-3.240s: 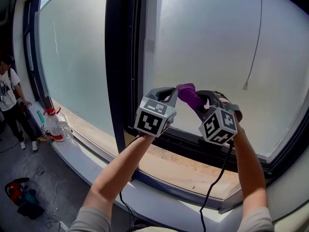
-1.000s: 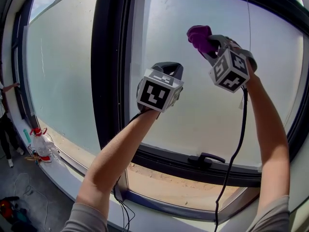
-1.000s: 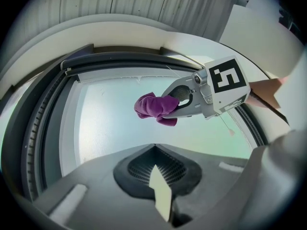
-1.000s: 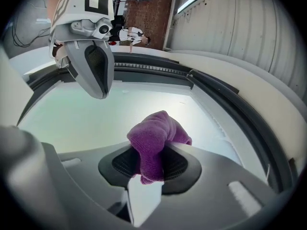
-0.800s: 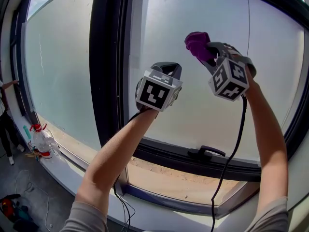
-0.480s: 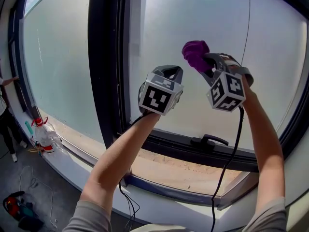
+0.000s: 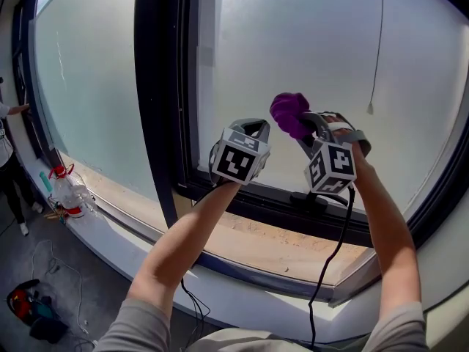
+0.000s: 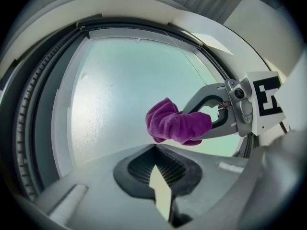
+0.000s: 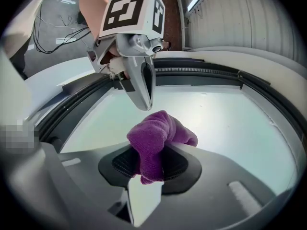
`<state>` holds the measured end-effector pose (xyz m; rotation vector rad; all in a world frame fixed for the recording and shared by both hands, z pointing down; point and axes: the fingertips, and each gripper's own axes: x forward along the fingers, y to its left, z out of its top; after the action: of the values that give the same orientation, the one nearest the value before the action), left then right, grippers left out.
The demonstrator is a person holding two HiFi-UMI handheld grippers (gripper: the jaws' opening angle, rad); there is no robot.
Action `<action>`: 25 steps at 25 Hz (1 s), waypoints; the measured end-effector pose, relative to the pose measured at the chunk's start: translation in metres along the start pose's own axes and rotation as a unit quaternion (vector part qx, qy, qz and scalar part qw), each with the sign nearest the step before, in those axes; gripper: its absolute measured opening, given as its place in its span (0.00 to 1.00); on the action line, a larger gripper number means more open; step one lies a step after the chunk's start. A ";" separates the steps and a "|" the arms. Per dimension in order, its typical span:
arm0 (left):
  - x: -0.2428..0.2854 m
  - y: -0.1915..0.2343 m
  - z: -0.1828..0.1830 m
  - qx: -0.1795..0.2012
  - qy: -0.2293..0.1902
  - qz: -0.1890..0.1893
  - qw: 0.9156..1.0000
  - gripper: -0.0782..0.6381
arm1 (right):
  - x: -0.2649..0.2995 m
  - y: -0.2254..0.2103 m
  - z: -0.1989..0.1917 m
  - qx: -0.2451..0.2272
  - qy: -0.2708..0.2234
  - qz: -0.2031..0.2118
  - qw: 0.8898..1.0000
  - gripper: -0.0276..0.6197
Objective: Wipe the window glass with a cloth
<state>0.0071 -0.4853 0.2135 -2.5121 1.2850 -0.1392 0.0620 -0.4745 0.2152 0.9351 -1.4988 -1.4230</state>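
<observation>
1. nearest the head camera: two bare forearms in grey sleeves, raised side by side toward the window; a black cable (image 7: 328, 262) hangs from the right one.
2. left gripper (image 7: 253, 126): held up to the left of the right gripper, marker cube facing the camera. in the left gripper view its dark ribbed pads are closed together with nothing between them.
3. right gripper (image 7: 306, 123): level with the left one and just beside it. its fingers are clamped on the cloth.
4. cloth (image 7: 289, 111): purple, bunched into a lump. one end is pinched between the right gripper's pads and the rest bulges out past the tips toward the pane. whether it touches the glass cannot be told.
5. window handle (image 7: 311, 197): dark, on the lower frame rail, below the right gripper.
6. window frame (image 7: 157, 86): dark upright post left of both grippers, dividing two panes.
7. window glass (image 7: 315, 42): pale, hazy pane directly ahead of the cloth.
8. sill (image 7: 271, 249): sandy-coloured strip beneath the frame, above a white ledge.
9. cord (image 7: 381, 42): thin, hanging down the right part of the pane, ending in a small tip.
10. plastic bottle (image 7: 70, 191): clear with red at the neck, on the ledge far left.
11. person (image 7: 9, 156): at the far left edge, partly cut off.
</observation>
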 end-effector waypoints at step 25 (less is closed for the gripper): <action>-0.001 -0.045 -0.100 -0.058 0.074 -0.006 0.996 0.11 | 0.008 0.181 -0.013 -0.100 0.022 0.251 0.963 0.26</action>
<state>0.0183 -0.4838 0.3226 -2.6519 1.3704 -0.2650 0.0767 -0.4734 0.3965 0.4178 -1.4001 -1.1420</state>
